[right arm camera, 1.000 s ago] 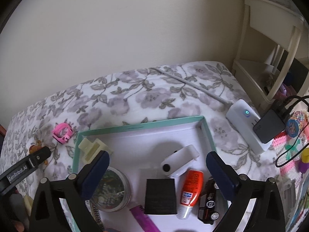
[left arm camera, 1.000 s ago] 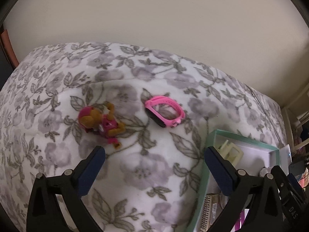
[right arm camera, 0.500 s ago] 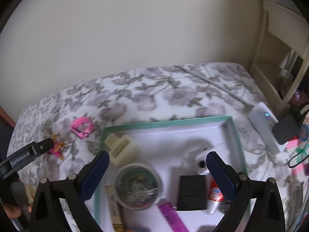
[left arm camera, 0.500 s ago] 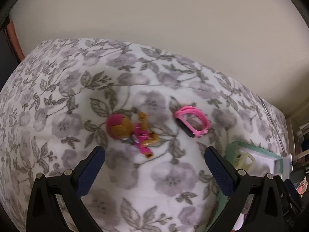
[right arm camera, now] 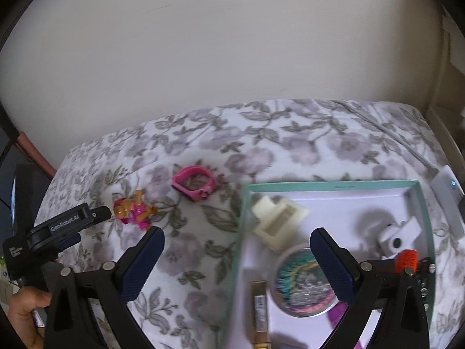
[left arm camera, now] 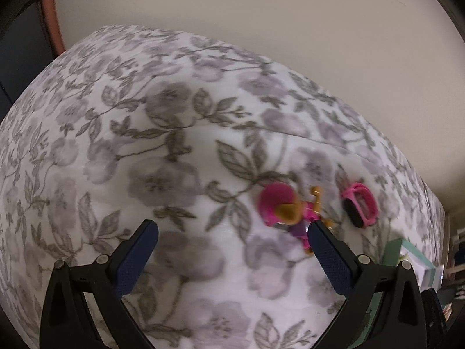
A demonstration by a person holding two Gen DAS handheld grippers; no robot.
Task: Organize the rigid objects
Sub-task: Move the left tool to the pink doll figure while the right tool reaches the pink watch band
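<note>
A pink and orange toy figure (left arm camera: pixel 286 210) lies on the floral blanket, also in the right wrist view (right arm camera: pixel 132 208). A pink wristband (left arm camera: pixel 360 203) lies just right of it, and shows in the right wrist view (right arm camera: pixel 193 186). My left gripper (left arm camera: pixel 232 232) is open and empty; its right finger sits just in front of the figure. My right gripper (right arm camera: pixel 237 240) is open and empty above the left edge of the teal-rimmed white tray (right arm camera: pixel 334 185). The left gripper's body (right arm camera: pixel 64 224) shows at the left of the right wrist view.
The tray holds a cream plastic block (right arm camera: pixel 279 221), a round glitter tin (right arm camera: pixel 305 286), a white gadget (right arm camera: pixel 398 237), an orange-capped tube (right arm camera: pixel 407 258) and a gold bar (right arm camera: pixel 260 308). A white charger (right arm camera: pixel 447 189) lies to the right. A beige wall (right arm camera: pixel 232 58) stands behind the bed.
Both grippers have swung left. The figure and wristband slid to the right in the left view; the tray slid right in the right view. Both grippers stayed open.
</note>
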